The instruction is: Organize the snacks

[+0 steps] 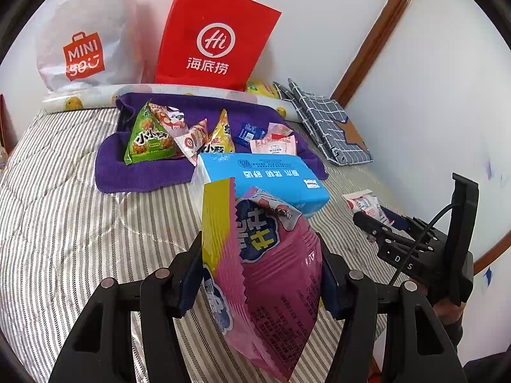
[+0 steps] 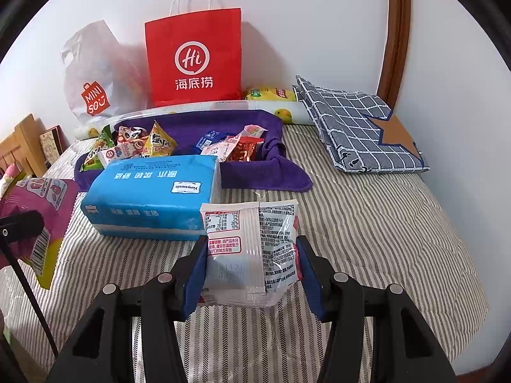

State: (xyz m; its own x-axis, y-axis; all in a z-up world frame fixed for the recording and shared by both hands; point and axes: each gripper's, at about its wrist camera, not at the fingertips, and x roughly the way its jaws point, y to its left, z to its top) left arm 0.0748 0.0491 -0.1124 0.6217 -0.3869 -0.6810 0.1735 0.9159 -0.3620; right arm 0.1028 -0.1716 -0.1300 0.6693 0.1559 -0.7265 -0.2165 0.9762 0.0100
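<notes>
My left gripper [image 1: 260, 274] is shut on a pink and yellow snack bag [image 1: 271, 281] and holds it above the striped bed. The bag also shows at the left of the right wrist view [image 2: 44, 217]. My right gripper [image 2: 252, 265] is shut on a white snack packet [image 2: 252, 249] with red print; it also shows in the left wrist view [image 1: 367, 206]. A purple cloth basket [image 1: 140, 172] behind them holds several small snack packets, among them a green triangular one [image 1: 148, 140]. It shows in the right wrist view too [image 2: 265, 166].
A blue tissue pack [image 1: 265, 178] [image 2: 153, 198] lies in front of the basket. A red paper bag [image 1: 214, 35] and a white Miniso bag [image 1: 83, 38] lean on the wall. A folded checked cloth [image 2: 357, 127] lies at the right. A wooden headboard [image 2: 19, 146] is at the left.
</notes>
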